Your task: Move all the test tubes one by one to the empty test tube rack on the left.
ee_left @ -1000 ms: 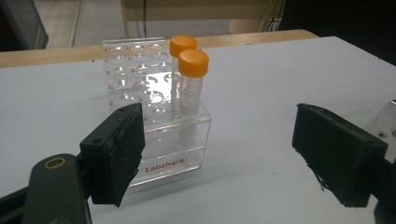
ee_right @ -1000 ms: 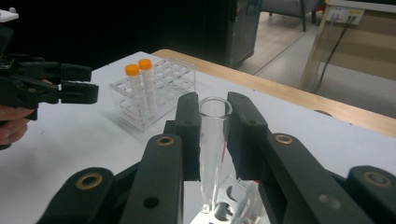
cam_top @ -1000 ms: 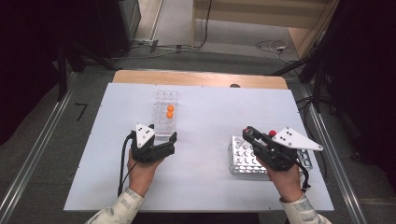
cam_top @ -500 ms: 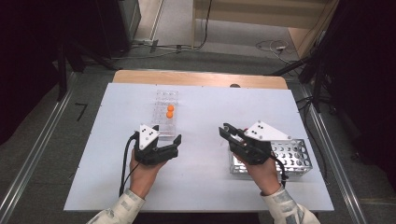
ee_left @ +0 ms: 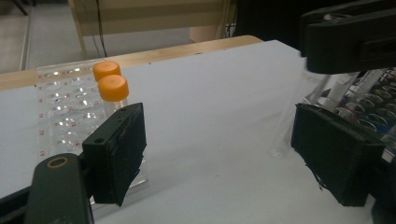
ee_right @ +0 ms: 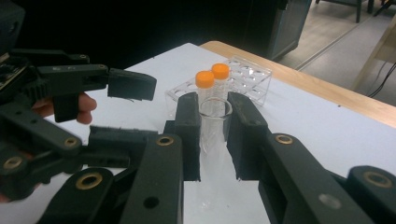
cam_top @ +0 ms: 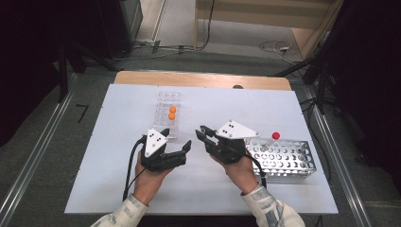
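Nearest you on the white table (cam_top: 113,189), your left hand (cam_top: 150,179) holds the left gripper (cam_top: 178,140) with its jaws spread wide and nothing between them. Just to its right, your right hand (cam_top: 240,171) holds the right gripper (ee_right: 214,140), jaws closed on an uncapped clear tube (ee_right: 214,122) that stands upright between the pads. Right of that hand sits the metal tube rack (cam_top: 293,161) at the near right of the table; one red-capped tube (cam_top: 270,140) leans in its far left corner. Farther off, beyond the left gripper, the clear plastic rack (cam_top: 166,101) carries two orange-capped tubes (cam_top: 172,112), one directly behind the other. At the far edge, a wooden strip (cam_top: 198,78) borders the table.
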A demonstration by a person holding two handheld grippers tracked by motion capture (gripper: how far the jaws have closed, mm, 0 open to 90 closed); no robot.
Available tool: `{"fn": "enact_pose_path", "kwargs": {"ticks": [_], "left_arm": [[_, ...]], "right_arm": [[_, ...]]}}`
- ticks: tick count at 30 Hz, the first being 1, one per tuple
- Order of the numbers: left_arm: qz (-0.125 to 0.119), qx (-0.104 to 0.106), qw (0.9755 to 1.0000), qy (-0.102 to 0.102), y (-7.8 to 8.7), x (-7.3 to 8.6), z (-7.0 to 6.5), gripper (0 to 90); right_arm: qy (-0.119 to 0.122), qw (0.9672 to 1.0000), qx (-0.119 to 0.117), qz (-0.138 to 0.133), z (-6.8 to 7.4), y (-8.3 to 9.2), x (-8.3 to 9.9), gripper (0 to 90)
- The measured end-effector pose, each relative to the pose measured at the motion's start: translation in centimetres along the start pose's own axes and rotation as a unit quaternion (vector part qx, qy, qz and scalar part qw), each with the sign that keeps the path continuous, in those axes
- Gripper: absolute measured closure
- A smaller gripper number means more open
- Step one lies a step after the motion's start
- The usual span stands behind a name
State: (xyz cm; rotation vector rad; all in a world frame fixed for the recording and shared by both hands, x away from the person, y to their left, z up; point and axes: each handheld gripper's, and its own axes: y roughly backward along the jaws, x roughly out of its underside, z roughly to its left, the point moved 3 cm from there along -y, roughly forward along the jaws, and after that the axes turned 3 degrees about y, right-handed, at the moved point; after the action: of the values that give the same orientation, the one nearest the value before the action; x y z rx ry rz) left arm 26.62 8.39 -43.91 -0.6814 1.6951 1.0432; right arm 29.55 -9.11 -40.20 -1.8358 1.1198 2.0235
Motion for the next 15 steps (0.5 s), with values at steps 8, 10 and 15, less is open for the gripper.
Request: {"fn": "enact_pose_path", "kwargs": {"ticks": [8,10,15], "left_arm": [[-0.001,0.029,0.9994,-0.020,0.1,0.0,-0.9,35.7],[0.000,0.031,0.9992,-0.025,0.1,0.1,-1.0,41.2],[-0.001,0.035,0.9990,-0.029,0.1,0.1,-1.2,50.1]], "right_arm": [[-0.003,0.9998,-0.018,0.008,1.1,-1.6,-0.2,73.1],[-0.001,0.9997,-0.022,0.008,1.6,-1.8,-0.3,73.1],[0.002,0.9995,-0.032,0.006,2.3,-2.2,-0.5,73.0]]}}
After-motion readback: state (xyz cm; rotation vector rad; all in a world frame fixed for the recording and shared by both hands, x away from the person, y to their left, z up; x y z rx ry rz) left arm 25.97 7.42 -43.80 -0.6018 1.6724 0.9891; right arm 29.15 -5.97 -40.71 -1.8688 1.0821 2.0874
